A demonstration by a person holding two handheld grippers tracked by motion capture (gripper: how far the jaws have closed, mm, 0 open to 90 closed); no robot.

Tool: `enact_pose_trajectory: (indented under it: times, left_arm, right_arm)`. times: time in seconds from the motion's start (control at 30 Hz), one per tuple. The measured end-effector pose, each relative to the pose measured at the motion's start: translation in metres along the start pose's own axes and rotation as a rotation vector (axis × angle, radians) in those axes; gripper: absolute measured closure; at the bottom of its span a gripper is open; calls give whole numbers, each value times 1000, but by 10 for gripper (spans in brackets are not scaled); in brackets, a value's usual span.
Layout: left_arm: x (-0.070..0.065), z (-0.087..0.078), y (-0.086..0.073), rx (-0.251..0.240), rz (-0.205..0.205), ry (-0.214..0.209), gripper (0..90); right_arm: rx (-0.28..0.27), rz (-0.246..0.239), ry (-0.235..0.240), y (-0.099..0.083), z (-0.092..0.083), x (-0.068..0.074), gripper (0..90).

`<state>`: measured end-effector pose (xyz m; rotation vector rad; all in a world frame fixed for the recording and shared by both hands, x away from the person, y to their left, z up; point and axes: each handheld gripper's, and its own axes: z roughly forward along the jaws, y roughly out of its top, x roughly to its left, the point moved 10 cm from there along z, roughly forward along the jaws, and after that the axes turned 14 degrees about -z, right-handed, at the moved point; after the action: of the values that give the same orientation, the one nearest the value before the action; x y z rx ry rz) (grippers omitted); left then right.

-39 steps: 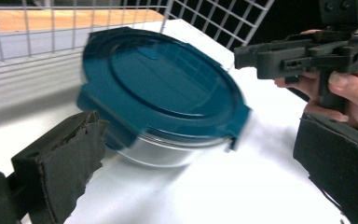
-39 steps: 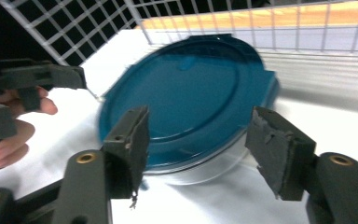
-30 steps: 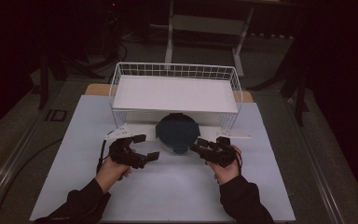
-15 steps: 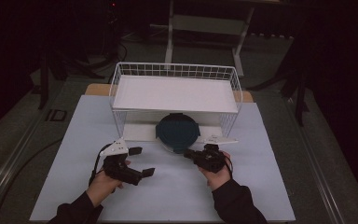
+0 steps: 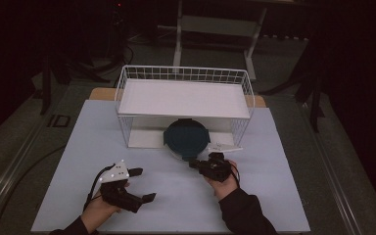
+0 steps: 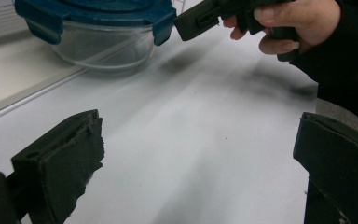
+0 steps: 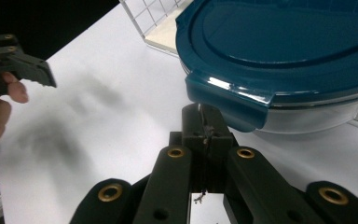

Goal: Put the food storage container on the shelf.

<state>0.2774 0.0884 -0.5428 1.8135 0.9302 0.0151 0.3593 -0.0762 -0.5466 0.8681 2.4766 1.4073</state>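
While its two black jaws press flat against each other with nothing between them, the right gripper [image 7: 204, 122] holds its tip just under a latch tab of the teal lid [image 7: 279, 51], at the near rim of the round clear container [image 7: 307, 119]; whether tip and tab touch cannot be told. Those jaws have just been closing, and nothing is caught in them. Seen from above, the same right gripper [image 5: 194, 164] sits just in front of the container [image 5: 186, 138], the person's right hand [image 5: 223, 176] wrapped around its body and hiding most of it.

Beyond the tip, the container stands half under the white wire rack [image 5: 185, 98], its far side lost beneath the shelf. Its lid is cut off by the frame's upper and right edges in the right gripper view. Just to the right of the gripper, a small pale object [image 5: 225, 146] lies on the table, too small to make out.

Well apart to the left and nearer the person, the left gripper [image 5: 143, 184] rests over the white tabletop [image 5: 284, 161] with its jaws spread wide and empty. Its own camera shows bare surface between the two pads [image 6: 70, 158], both cut off by the frame's lower edge. Dark surroundings swallow everything past the table.
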Motion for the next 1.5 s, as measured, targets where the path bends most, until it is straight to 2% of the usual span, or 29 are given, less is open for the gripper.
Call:
enact_pose_trajectory:
  times: [0.23,0.3,0.37,0.47,0.53,0.77,1.07,1.5]
  left_arm:
    - [2,-8,-9,-3,2,23,17]
    - [3,-12,-13,-30,-4,39,17]
    - [4,-15,-15,-33,3,50,17]
    - [6,-19,-18,-35,-25,46,16]
    - [7,-20,-20,-37,-29,49,17]
    - [6,-20,-19,-47,-15,53,17]
    - [7,-16,-14,-65,-9,49,16]
    - [7,-18,-11,-85,-6,41,17]
  right_arm:
    - [13,-2,-12,-3,5,-5,900]
    - [12,3,-7,-2,8,-7,900]
    - [12,-12,-18,-1,9,-8,900]
    - [9,-17,-17,2,12,-9,900]
    - [10,-18,-20,4,14,-10,900]
    - [3,-18,-28,9,20,-16,900]
    - [-7,-21,-62,20,30,-30,900]
    - [5,-2,-96,22,44,-46,900]
